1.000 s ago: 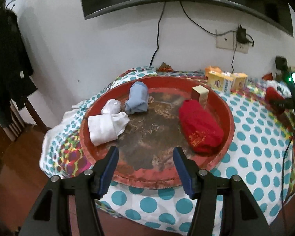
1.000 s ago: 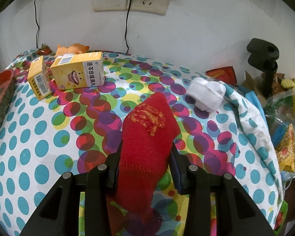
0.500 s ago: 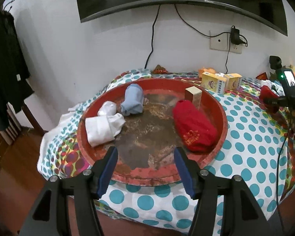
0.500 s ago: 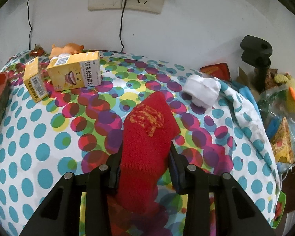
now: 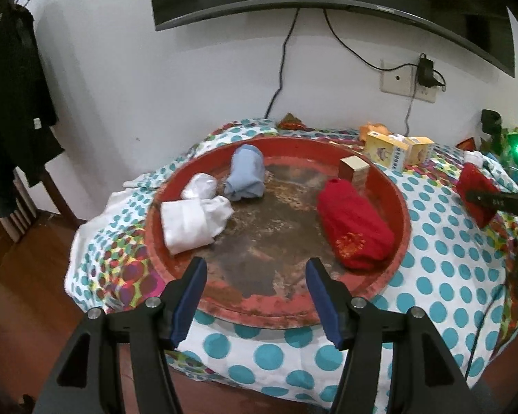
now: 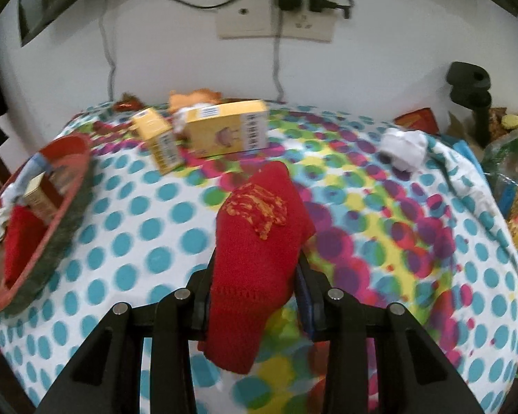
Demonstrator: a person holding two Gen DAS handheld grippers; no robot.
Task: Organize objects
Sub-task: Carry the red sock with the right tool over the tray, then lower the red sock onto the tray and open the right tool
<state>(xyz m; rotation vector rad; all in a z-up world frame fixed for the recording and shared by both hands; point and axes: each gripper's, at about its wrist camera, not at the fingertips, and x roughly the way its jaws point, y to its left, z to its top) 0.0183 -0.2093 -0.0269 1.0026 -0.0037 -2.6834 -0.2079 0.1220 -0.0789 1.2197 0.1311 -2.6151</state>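
Two tongs: right tongs (image 6: 253, 272) pinched the red sock (image 6: 259, 241), best carried clear over the red tray's (image 5: 402, 207) rim, while left tongs (image 5: 255, 276) stood spread, empty.

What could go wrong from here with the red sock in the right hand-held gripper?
1. The red sock is pinched near one end by the right hand-held gripper; its loose end could drag on the dotted tablecloth.
2. On the way to the red tray, it may knock the yellow boxes.
3. It might catch the tray's rim.
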